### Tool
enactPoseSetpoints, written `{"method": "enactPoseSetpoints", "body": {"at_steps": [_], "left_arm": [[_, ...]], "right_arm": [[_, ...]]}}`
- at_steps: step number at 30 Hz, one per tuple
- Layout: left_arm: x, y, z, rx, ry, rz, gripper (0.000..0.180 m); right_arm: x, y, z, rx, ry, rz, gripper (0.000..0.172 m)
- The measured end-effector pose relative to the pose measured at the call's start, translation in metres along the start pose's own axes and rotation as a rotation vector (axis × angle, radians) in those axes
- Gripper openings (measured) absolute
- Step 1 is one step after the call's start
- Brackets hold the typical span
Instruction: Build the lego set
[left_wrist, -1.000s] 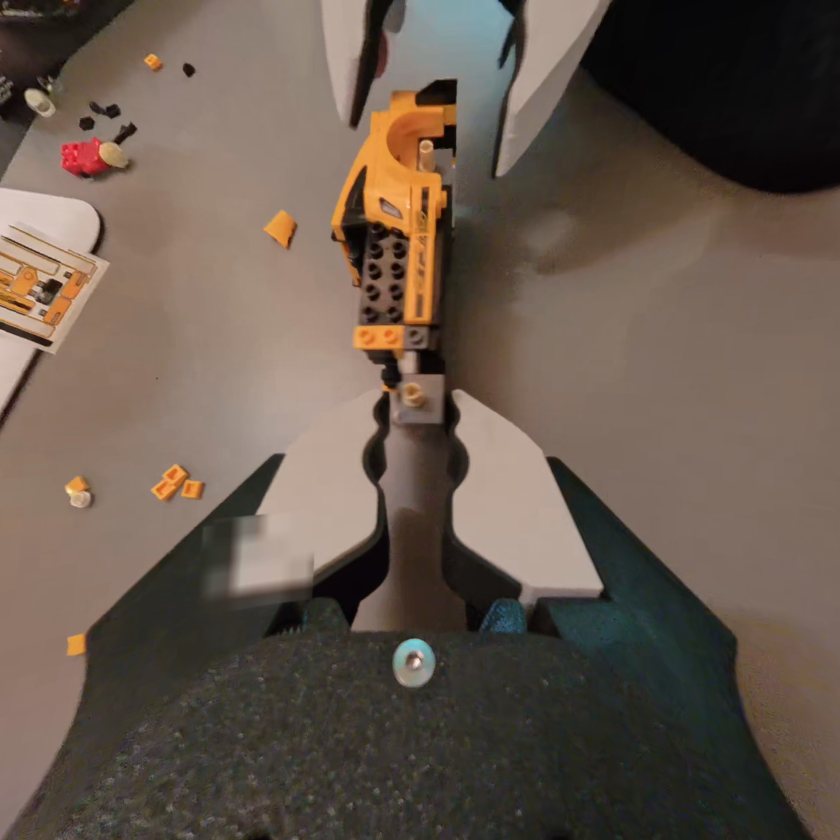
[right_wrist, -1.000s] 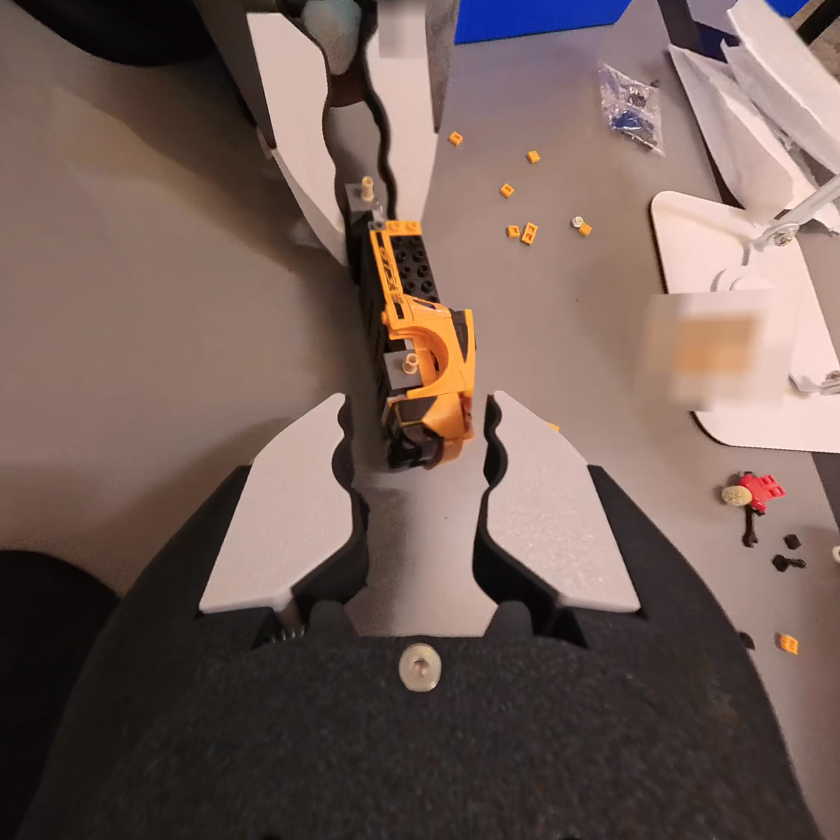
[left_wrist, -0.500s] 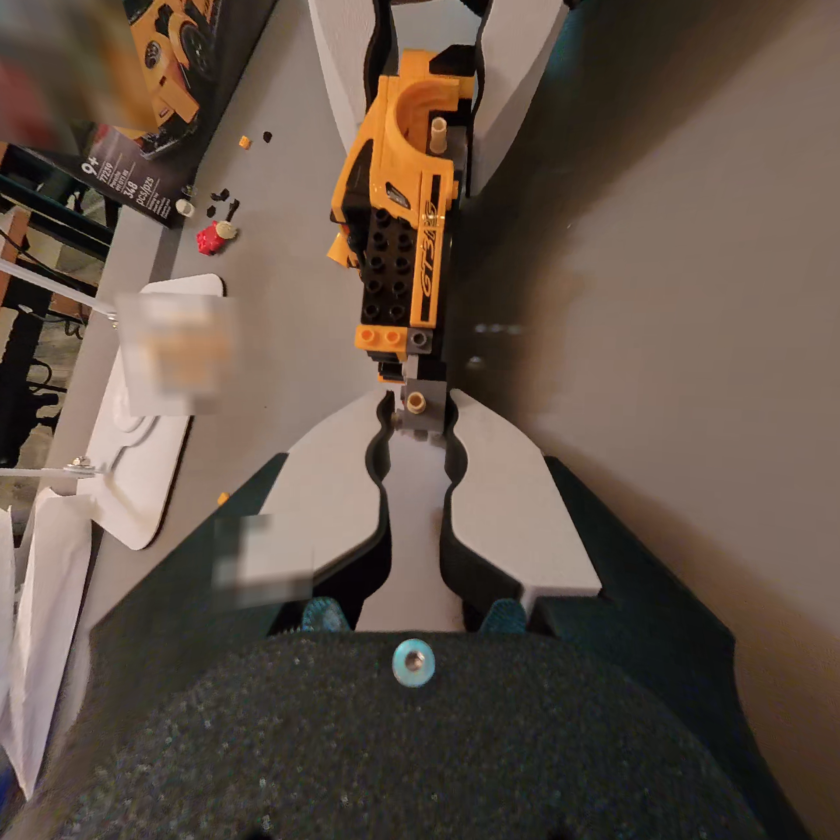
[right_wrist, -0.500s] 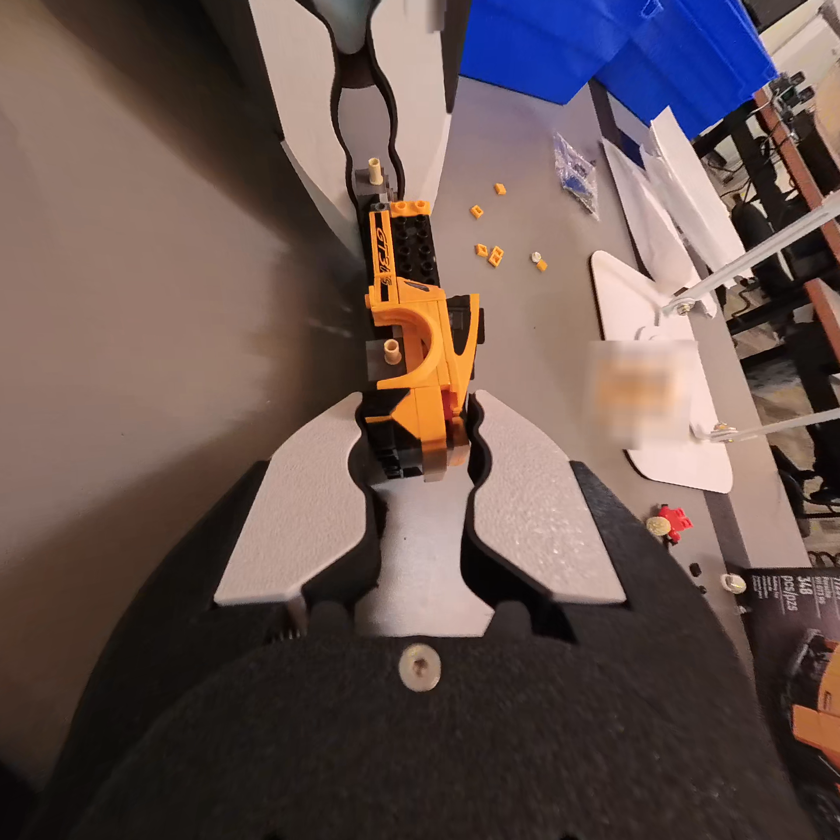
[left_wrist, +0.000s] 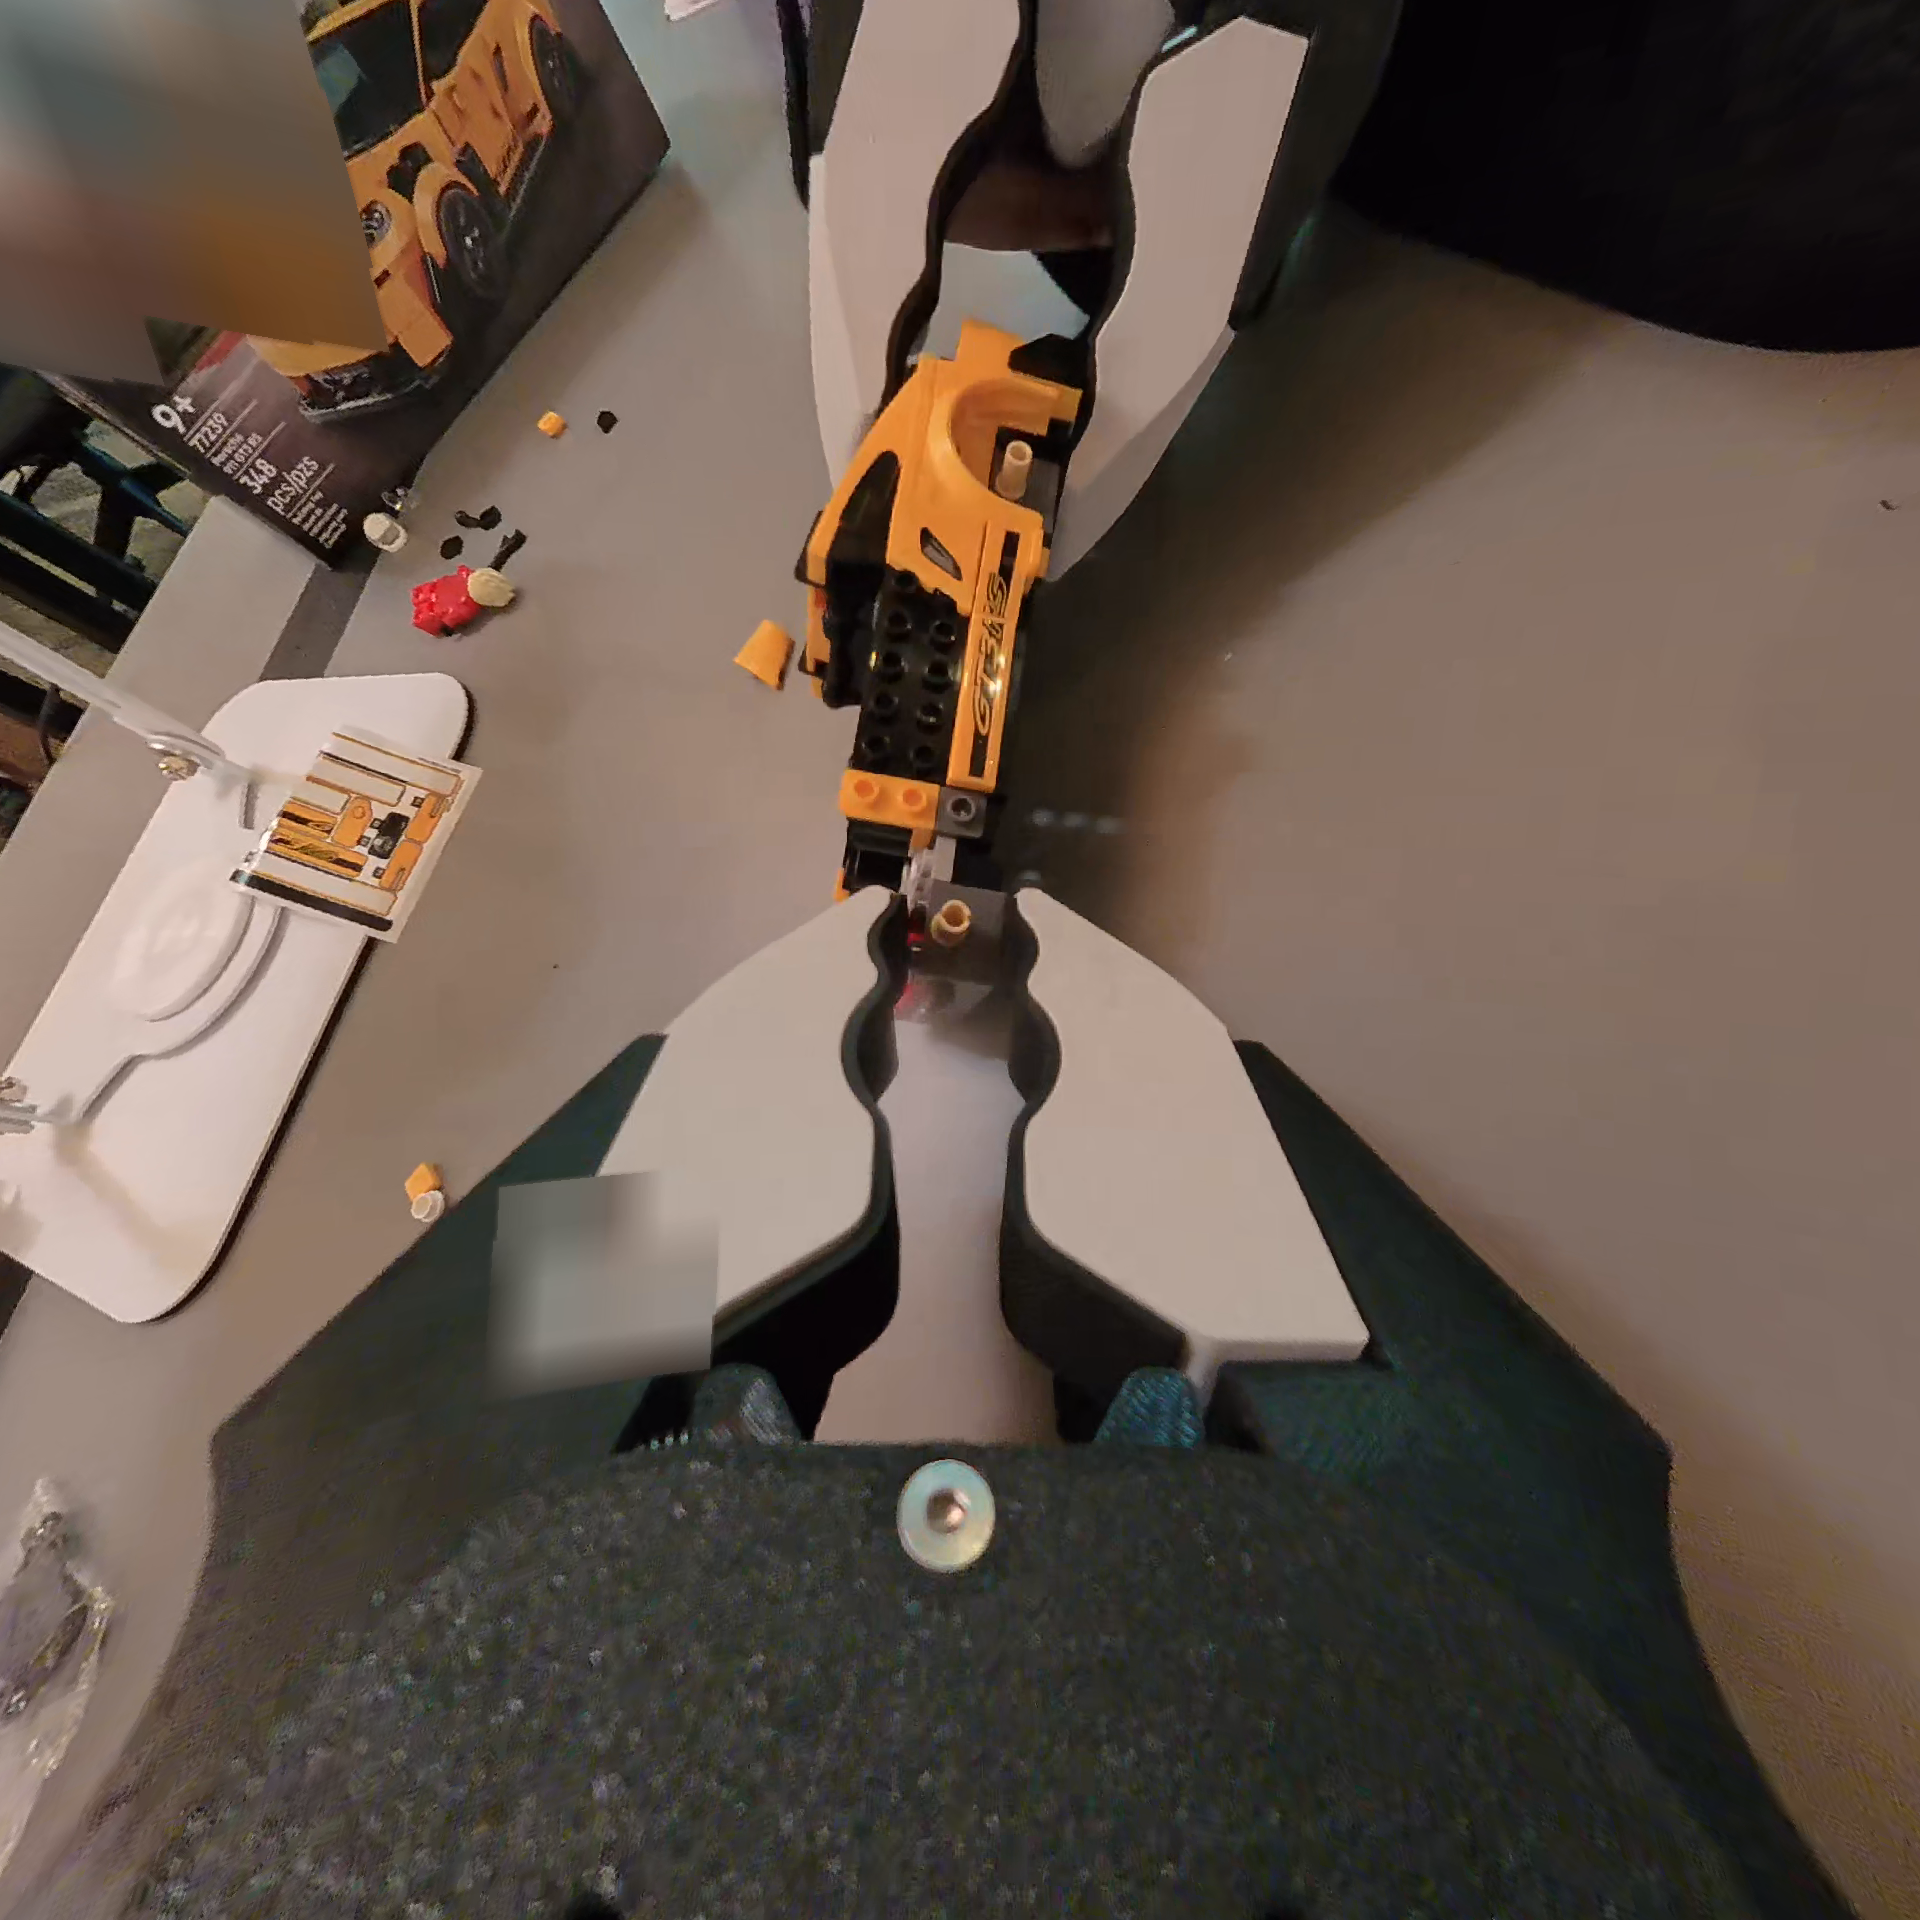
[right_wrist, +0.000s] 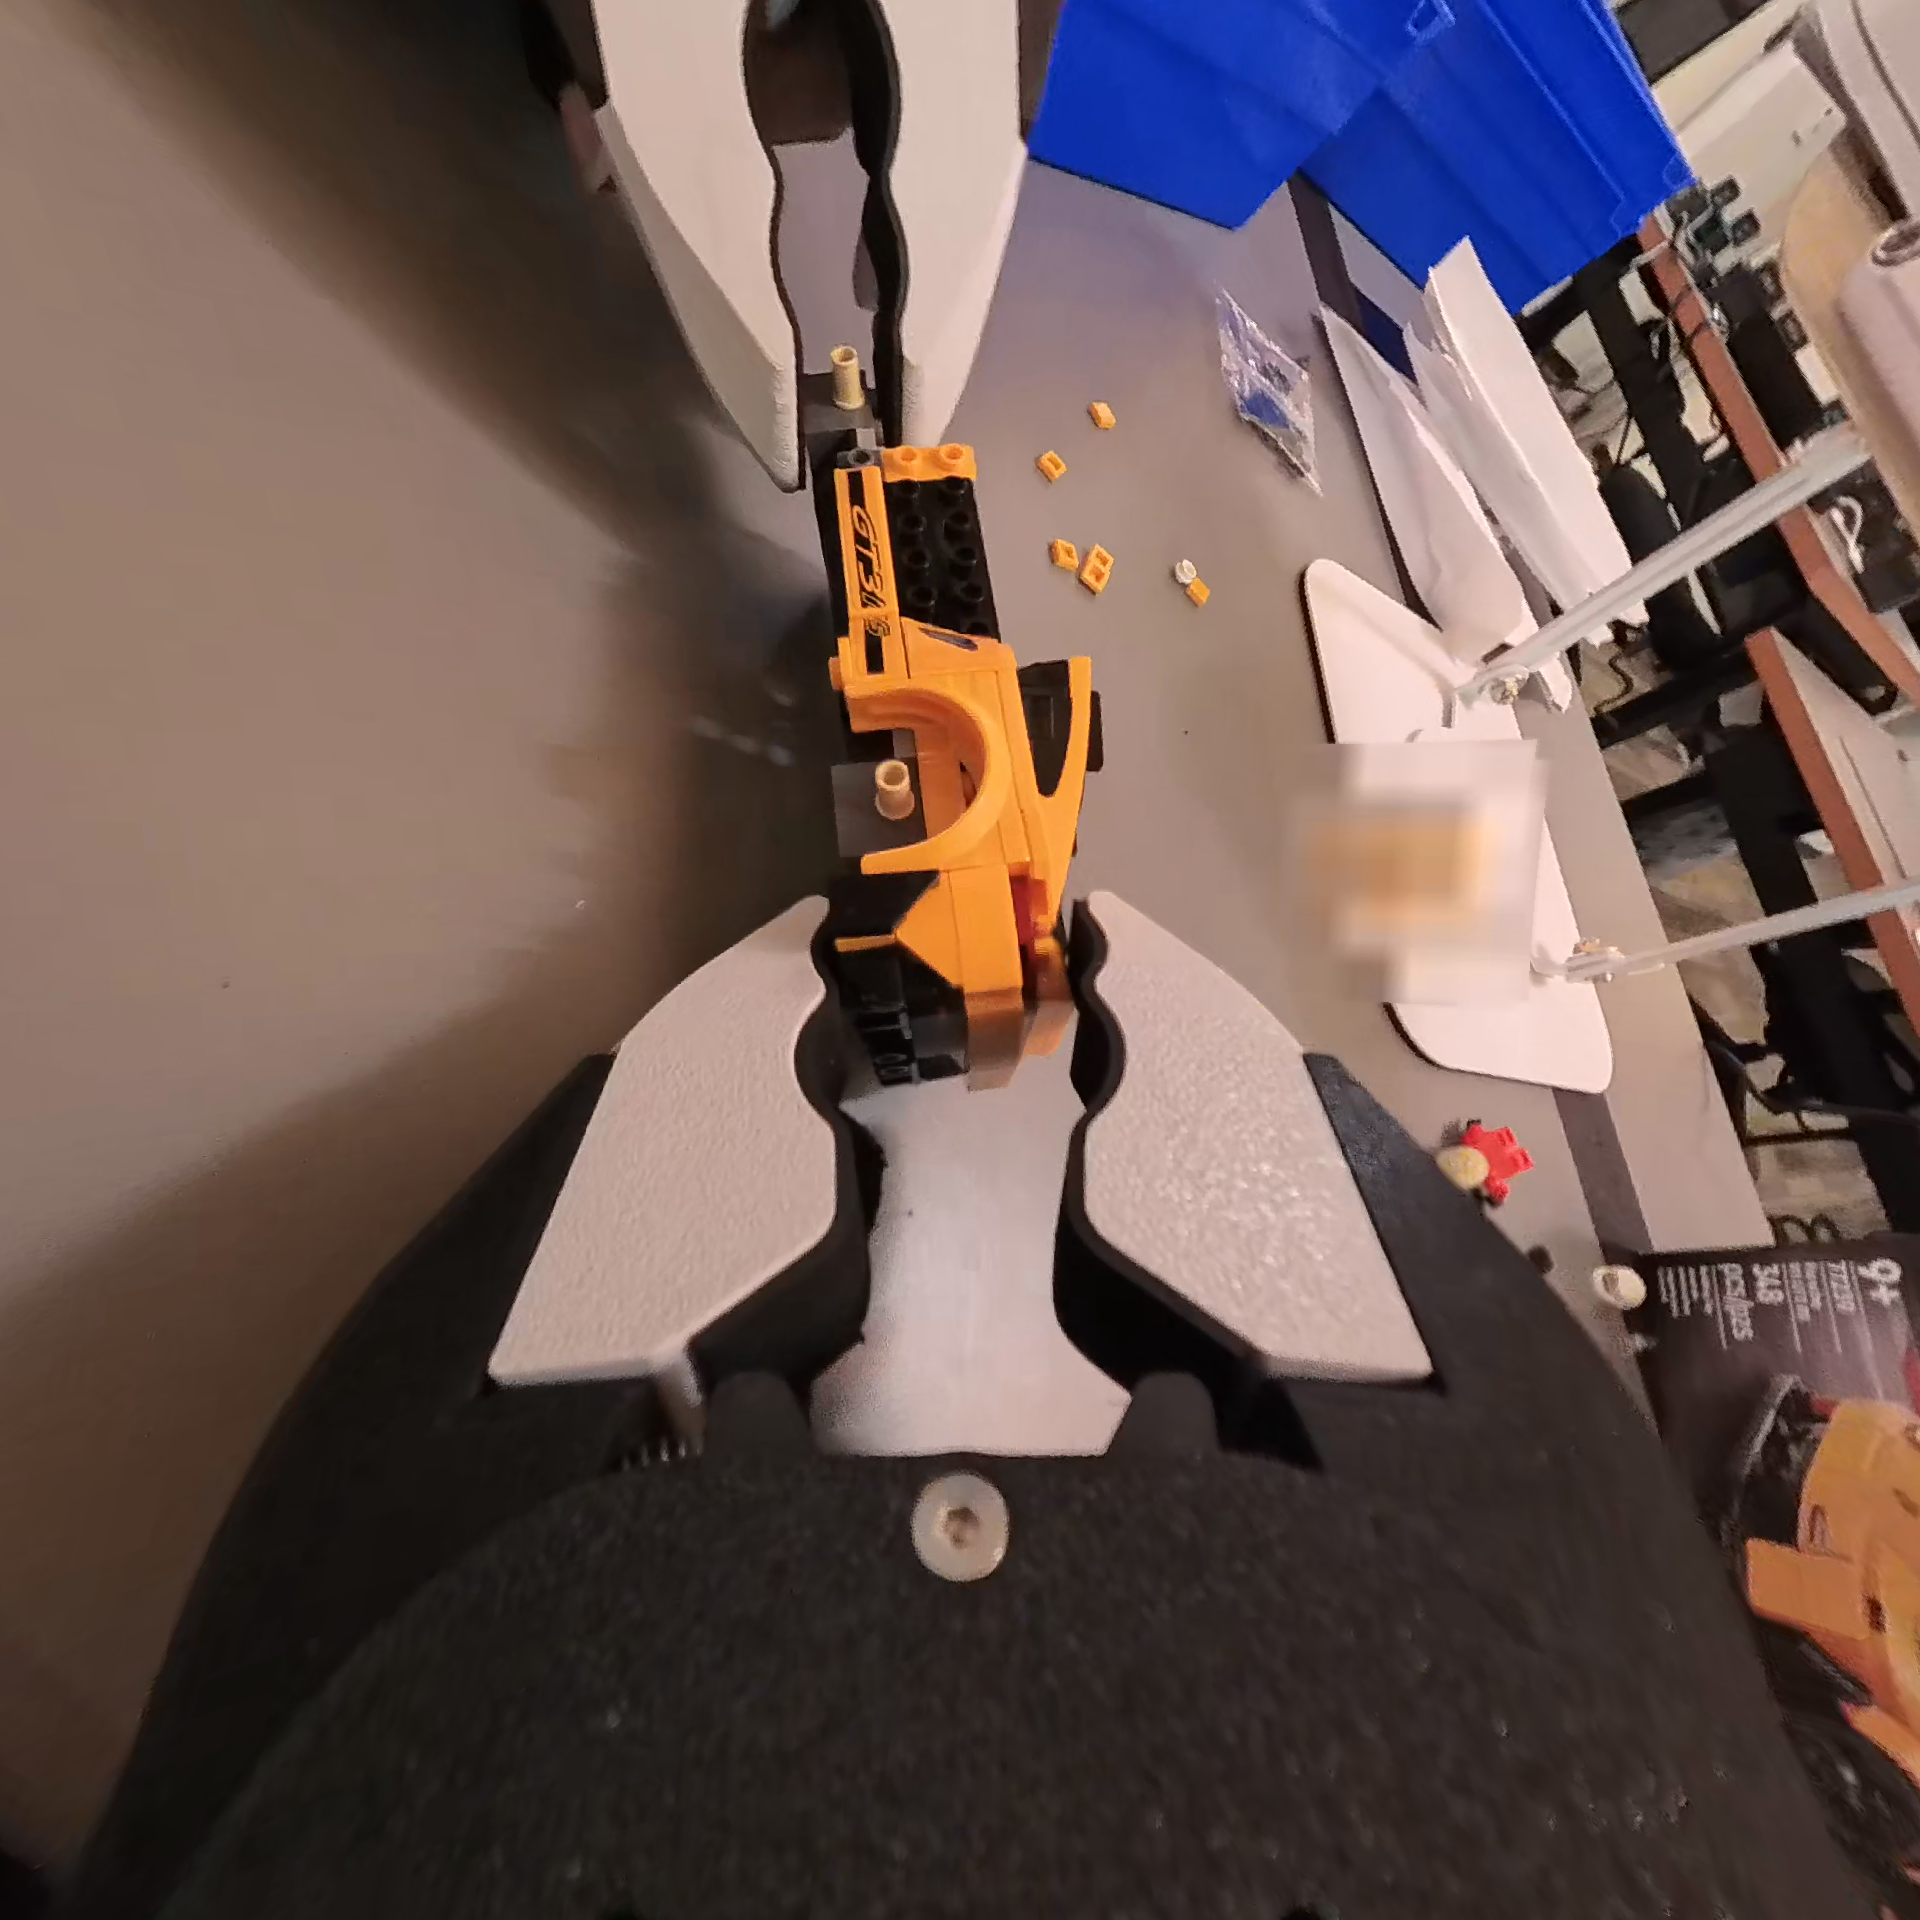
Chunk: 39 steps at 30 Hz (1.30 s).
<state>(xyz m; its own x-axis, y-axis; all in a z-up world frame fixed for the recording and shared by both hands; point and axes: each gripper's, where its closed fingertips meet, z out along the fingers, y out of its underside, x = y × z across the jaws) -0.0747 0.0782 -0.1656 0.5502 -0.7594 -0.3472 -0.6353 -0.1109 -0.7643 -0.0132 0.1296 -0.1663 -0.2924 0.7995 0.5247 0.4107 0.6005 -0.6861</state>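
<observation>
Brick car pinched at both ends, off the table

Left wrist view: the left gripper (left_wrist: 951, 925), nearly closed, clamps the small grey block at the near end of the orange-and-black car (left_wrist: 935, 623); such a narrow hold could pop that block off if either hand twists. Loose orange bits (left_wrist: 764, 652) lie under it on the table (left_wrist: 1455, 831).

Right wrist view: the right gripper (right_wrist: 951, 961), partly open, presses on the car's (right_wrist: 956, 790) wider orange end; a pull apart could split the build, I reckon.
</observation>
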Motion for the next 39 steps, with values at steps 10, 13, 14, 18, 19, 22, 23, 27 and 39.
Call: {"method": "enactPoseSetpoints", "body": {"at_steps": [10, 13, 14, 18, 19, 22, 23, 27, 39], "left_arm": [[-0.006, 0.005, 0.003, -0.159, -0.147, 0.076, 0.016], [-0.005, 0.006, 0.003, -0.175, -0.149, 0.063, 0.016], [-0.005, 0.005, 0.003, -0.173, -0.147, 0.069, 0.016], [0.0, 0.006, 0.003, -0.129, -0.096, 0.088, 0.018], [0.003, 0.006, 0.002, -0.111, -0.065, 0.068, 0.018], [0.009, 0.006, -0.001, -0.066, 0.026, -0.006, 0.019], [0.01, 0.005, -0.003, -0.052, 0.049, -0.021, 0.019], [0.021, 0.006, -0.005, -0.022, 0.159, -0.085, 0.021], [0.008, 0.007, 0.003, 0.016, 0.134, -0.236, 0.066]], "right_arm": [[0.004, 0.005, -0.019, -0.084, 0.1, 0.239, 0.038], [0.003, 0.001, -0.02, -0.111, 0.176, 0.252, 0.038], [0.004, 0.0, -0.02, -0.113, 0.204, 0.257, 0.038], [0.0, -0.004, -0.021, -0.087, 0.222, 0.292, 0.035], [-0.002, -0.005, -0.022, -0.07, 0.209, 0.309, 0.035], [-0.009, -0.006, -0.022, -0.061, 0.186, 0.306, 0.035], [-0.011, -0.006, -0.022, -0.064, 0.178, 0.299, 0.035], [-0.018, -0.005, -0.02, -0.072, 0.138, 0.283, 0.024], [-0.017, -0.005, -0.019, -0.048, 0.1, 0.36, 0.047]]}}
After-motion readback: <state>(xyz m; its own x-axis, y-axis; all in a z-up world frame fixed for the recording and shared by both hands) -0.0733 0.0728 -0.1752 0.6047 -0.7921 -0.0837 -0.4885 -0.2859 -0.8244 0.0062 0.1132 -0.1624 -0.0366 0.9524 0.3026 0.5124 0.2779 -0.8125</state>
